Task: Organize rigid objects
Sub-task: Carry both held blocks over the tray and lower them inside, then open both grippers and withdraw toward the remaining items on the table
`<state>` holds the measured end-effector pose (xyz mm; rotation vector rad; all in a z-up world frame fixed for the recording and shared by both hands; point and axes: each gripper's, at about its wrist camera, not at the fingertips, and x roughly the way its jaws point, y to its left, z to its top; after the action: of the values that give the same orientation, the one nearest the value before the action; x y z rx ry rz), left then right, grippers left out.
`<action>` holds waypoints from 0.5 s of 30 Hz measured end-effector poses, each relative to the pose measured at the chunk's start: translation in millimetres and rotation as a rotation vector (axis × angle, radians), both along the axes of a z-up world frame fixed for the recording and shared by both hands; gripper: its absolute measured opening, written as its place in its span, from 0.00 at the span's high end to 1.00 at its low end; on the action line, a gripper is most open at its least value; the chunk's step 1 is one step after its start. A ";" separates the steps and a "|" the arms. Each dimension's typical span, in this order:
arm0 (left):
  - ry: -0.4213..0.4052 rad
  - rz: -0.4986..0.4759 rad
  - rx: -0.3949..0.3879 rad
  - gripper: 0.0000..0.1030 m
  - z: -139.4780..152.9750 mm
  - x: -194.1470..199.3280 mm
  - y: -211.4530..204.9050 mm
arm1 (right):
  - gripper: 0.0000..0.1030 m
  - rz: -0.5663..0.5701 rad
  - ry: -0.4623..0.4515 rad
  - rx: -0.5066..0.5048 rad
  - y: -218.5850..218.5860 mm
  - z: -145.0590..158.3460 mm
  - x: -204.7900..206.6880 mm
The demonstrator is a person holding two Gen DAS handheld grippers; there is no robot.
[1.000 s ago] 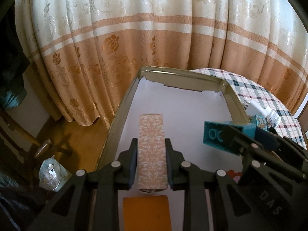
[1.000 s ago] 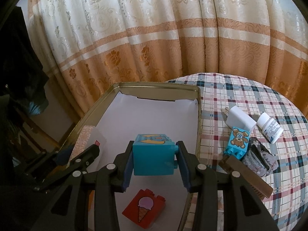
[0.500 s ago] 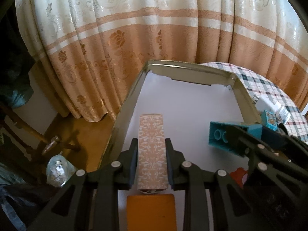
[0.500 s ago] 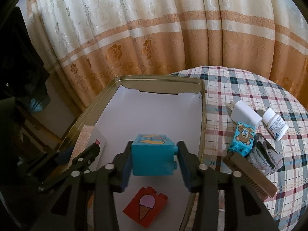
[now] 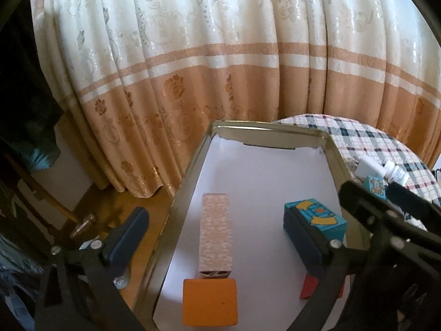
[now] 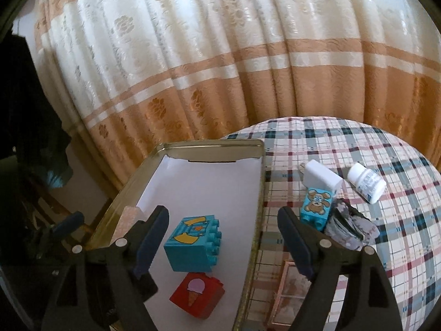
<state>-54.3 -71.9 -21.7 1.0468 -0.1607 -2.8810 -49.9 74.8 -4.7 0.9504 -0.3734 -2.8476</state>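
Observation:
A gold-rimmed metal tray (image 5: 190,171) with a white floor lies at the table's left edge; it shows in the right wrist view too (image 6: 256,193). In it lie a long patterned pink box (image 5: 215,231), an orange block (image 5: 210,300), a teal toy brick (image 6: 193,244) (image 5: 317,220) and a red ice-cream brick (image 6: 197,298). My left gripper (image 5: 217,237) is open above the pink box. My right gripper (image 6: 223,237) is open above the teal brick. Both are empty.
On the plaid tablecloth (image 6: 386,149) right of the tray lie a white charger (image 6: 321,176), a white pill bottle (image 6: 366,183), a light-blue bear brick (image 6: 317,205), a grey crumpled item (image 6: 350,229) and a pink-framed box (image 6: 289,298). Curtains hang behind. The floor lies left of the tray.
Both grippers have opened and let go. The pink box and the teal brick now rest on the tray floor, and both grippers have pulled back and up.

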 end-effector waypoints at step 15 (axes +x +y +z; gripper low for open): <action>0.046 0.001 0.040 0.01 -1.3 19.1 13.3 | 0.19 -0.193 0.166 0.086 35.5 4.9 43.3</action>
<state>-35.2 -58.6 -23.0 0.9861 -0.0997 -2.9164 -6.6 110.3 0.2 0.7186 -0.3441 -3.1137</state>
